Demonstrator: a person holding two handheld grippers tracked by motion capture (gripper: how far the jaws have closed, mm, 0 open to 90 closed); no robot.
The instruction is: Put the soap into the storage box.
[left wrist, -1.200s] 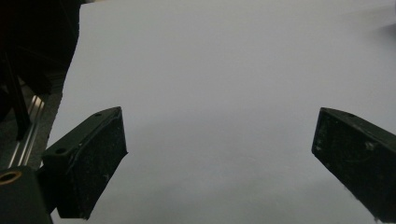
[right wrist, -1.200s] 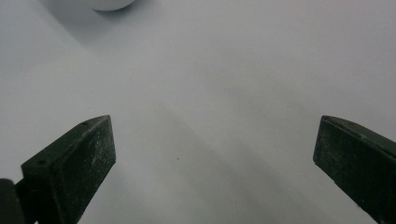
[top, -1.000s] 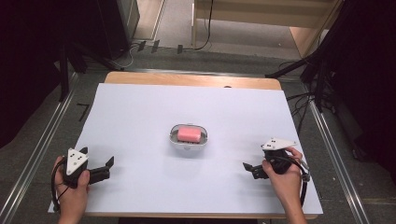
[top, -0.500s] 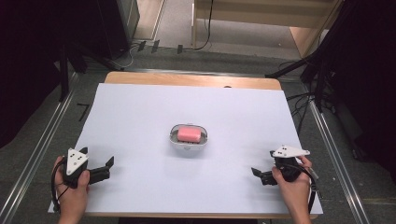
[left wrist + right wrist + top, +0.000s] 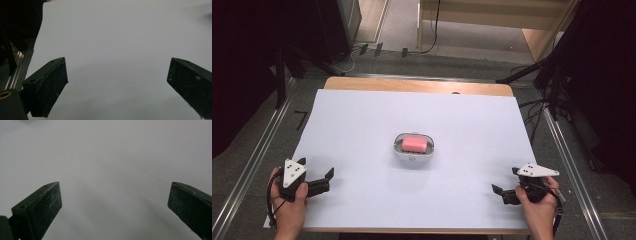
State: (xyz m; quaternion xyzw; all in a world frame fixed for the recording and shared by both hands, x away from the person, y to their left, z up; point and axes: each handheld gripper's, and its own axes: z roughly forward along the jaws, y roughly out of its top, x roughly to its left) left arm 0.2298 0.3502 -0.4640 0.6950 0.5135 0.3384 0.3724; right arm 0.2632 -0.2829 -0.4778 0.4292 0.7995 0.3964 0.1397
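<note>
A pink soap bar lies in a small white dish at the middle of the white table sheet. My left gripper rests open at the near left corner, held by a hand, its jaws pointing right and well short of the dish. In the left gripper view its gripper stands wide open over bare sheet. My right gripper is open at the near right corner, jaws pointing left. The right gripper view has its gripper wide open with nothing between the jaws.
The sheet covers a wooden table whose far edge shows. Metal rails run along both sides of the table. Cables lie on the floor at the right and behind.
My right gripper has drawn back toward the near right corner of the table. The left gripper and the soap dish have not moved.
</note>
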